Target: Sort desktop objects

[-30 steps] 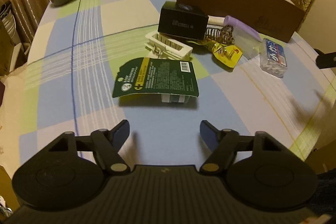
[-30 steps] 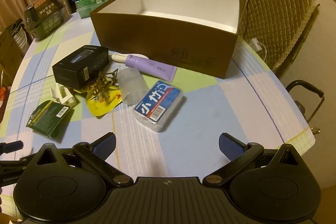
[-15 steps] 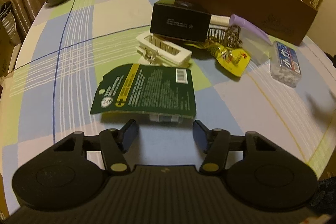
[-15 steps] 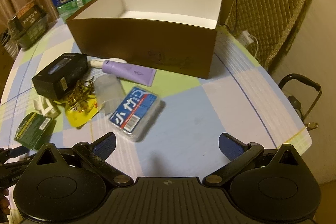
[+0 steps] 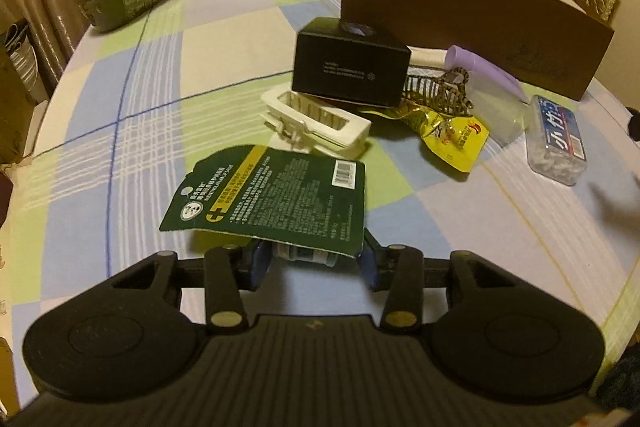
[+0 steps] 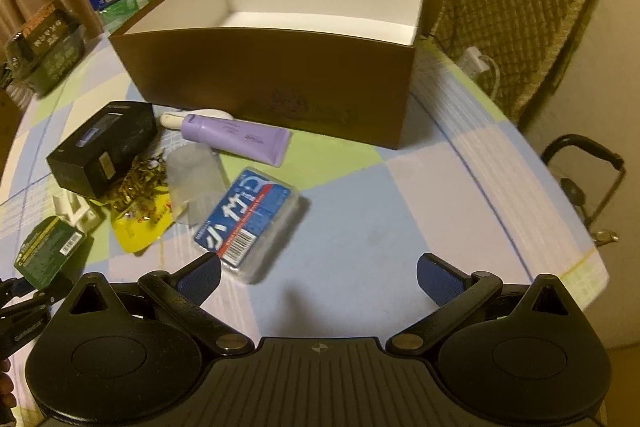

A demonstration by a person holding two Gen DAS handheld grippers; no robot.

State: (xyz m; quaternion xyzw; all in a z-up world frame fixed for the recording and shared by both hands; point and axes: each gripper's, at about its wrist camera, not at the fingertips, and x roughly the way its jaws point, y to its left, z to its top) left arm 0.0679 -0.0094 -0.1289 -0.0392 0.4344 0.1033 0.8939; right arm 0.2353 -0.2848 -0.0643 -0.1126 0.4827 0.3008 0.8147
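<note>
"小竹" in white on the blue-labelled clear box (image 6: 249,223), barcode on green card (image 5: 272,203)

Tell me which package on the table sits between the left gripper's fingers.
The green card-backed package; the black box and clear blue-labelled case lie farther off.

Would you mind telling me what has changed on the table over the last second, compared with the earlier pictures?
The left gripper has moved forward to the green card package; its jaws have narrowed and now sit either side of the package's near end, though contact isn't clear. The right gripper has advanced toward the blue-labelled plastic case, jaws wide open. The brown box, black box and purple tube stayed put.
</note>
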